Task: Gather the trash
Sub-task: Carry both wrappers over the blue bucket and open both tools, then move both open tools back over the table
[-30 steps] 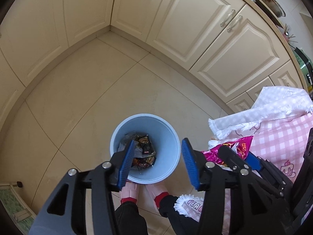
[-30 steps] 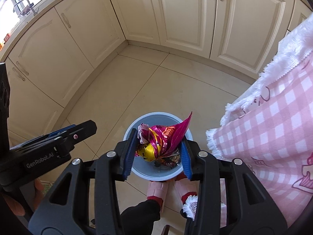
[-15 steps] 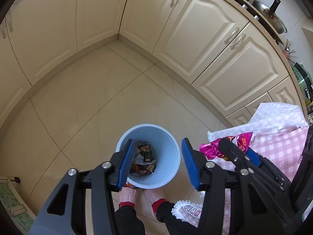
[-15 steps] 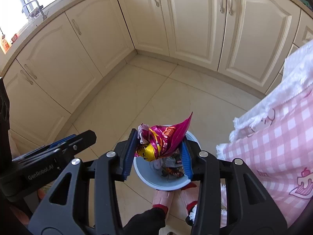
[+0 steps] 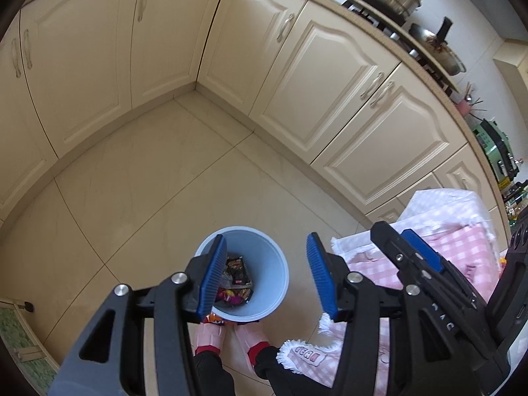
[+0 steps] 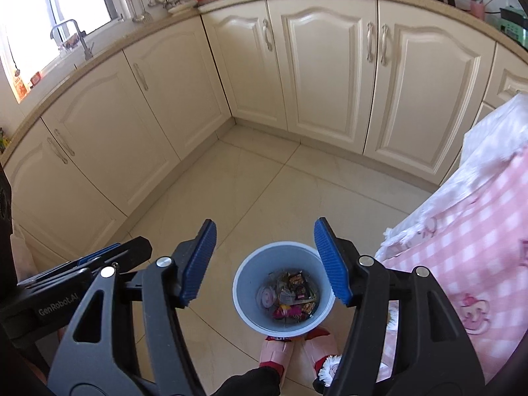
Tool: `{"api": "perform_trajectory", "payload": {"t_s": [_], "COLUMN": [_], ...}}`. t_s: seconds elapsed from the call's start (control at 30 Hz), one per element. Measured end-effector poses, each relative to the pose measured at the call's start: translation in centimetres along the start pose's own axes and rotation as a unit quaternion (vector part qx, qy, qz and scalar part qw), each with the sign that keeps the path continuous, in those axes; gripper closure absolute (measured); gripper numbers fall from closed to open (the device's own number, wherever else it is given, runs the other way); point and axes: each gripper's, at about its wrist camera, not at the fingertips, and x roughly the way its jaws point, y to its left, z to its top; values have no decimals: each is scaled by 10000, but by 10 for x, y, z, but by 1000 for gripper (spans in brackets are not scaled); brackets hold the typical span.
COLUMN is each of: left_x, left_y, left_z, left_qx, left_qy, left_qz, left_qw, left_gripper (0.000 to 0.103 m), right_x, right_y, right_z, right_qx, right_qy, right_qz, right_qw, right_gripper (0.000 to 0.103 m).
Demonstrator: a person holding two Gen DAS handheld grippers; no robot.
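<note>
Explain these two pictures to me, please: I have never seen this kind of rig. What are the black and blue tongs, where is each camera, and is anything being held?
No robot is here. A person carries a hand-held claw in each hand, and a wide-angle camera on each looks forward along its two blue-padded fingers. One picture is from the left claw, the other from the right claw. Both claws are open and hold nothing. Below them, on the tiled kitchen floor, a light blue bin stands by the person's pink slippers. Snack wrappers, one of them magenta, lie inside it. To the right hangs a pink checked cloth; cream cabinets line the walls.
</note>
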Motion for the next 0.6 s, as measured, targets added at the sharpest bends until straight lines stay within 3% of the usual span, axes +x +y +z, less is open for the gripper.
{"api": "perform_trajectory", "payload": {"t_s": [0.23,0.33,0.6], "left_x": [-53,-77,-103], "left_y": [-39,-70,-199], "left_z": [-1,-6,-42], "left_qx": [252,492,1527], "left_qy": [-354,-529,-544], "left_qz": [-209,-332,-929], "left_qw": [9988,9968,9824], "left_gripper": [52,45,42], "right_x": [-82,-124,-234], "right_y": [-11,-28,-117], "right_z": [14,17,8], "right_qx": [78,131,459], "right_qy": [-616,-905,-1580], "right_qz": [40,-22,-530], "right_qw": [9981,9958,9849], "right_gripper": [41,41,38]}}
